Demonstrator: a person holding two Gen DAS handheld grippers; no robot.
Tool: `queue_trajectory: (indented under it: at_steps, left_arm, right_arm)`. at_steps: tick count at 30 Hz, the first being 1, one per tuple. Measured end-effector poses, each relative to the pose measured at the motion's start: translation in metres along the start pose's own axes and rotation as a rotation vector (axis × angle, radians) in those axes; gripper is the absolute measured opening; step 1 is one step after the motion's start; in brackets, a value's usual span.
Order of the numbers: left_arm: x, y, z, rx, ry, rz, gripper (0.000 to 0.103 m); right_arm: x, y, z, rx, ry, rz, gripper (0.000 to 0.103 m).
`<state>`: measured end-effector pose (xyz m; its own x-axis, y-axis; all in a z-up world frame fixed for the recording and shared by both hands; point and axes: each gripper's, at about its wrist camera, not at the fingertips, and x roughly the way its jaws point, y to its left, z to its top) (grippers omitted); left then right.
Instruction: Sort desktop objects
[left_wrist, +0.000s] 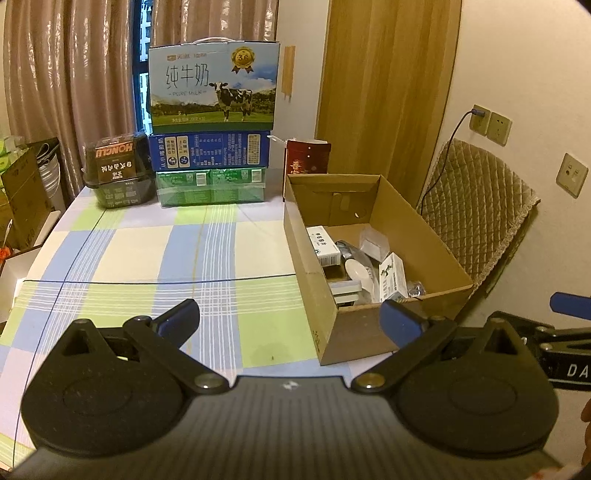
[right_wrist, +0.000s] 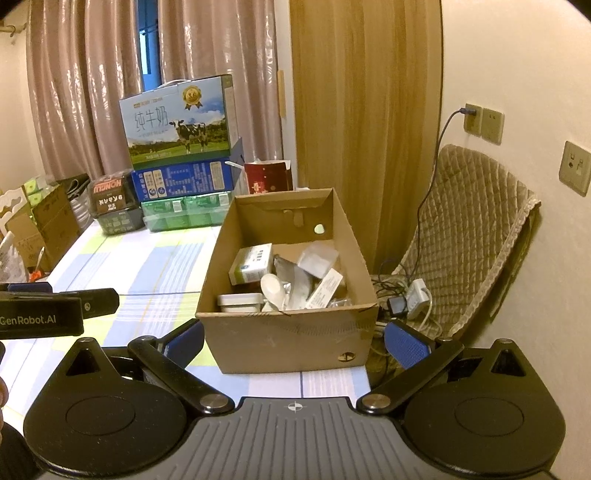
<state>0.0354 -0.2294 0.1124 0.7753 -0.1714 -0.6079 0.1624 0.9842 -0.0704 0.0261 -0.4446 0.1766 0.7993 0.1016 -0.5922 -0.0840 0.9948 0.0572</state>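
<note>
An open cardboard box (left_wrist: 436, 254) (right_wrist: 280, 332) stands on the right side of the checked tablecloth (left_wrist: 147, 251) (right_wrist: 147, 258). It holds small things: a white and green medicine box (right_wrist: 251, 264) (left_wrist: 323, 245), a white round object (right_wrist: 273, 288), a clear plastic packet (right_wrist: 317, 258) and another white carton (left_wrist: 391, 277). My left gripper (left_wrist: 290, 317) is open and empty, low over the cloth left of the box's near corner. My right gripper (right_wrist: 293, 339) is open and empty in front of the box's near wall. The left gripper also shows at the left of the right wrist view (right_wrist: 55, 314).
Stacked milk cartons (left_wrist: 212, 88) (right_wrist: 181, 118), a dark Honglu package (left_wrist: 118, 166) and a red bag (left_wrist: 306, 157) stand at the table's far edge. A padded chair (right_wrist: 472, 236) and cables with a power strip (right_wrist: 413, 295) are right of the table.
</note>
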Motion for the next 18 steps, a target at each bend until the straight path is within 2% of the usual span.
queue_trajectory:
  at_steps: [18]
  left_arm:
    - [0.0063, -0.0032, -0.0005, 0.016, 0.027, -0.019, 0.102]
  right_arm:
    - [0.0024, -0.003, 0.0007, -0.001, 0.003, -0.006, 0.101]
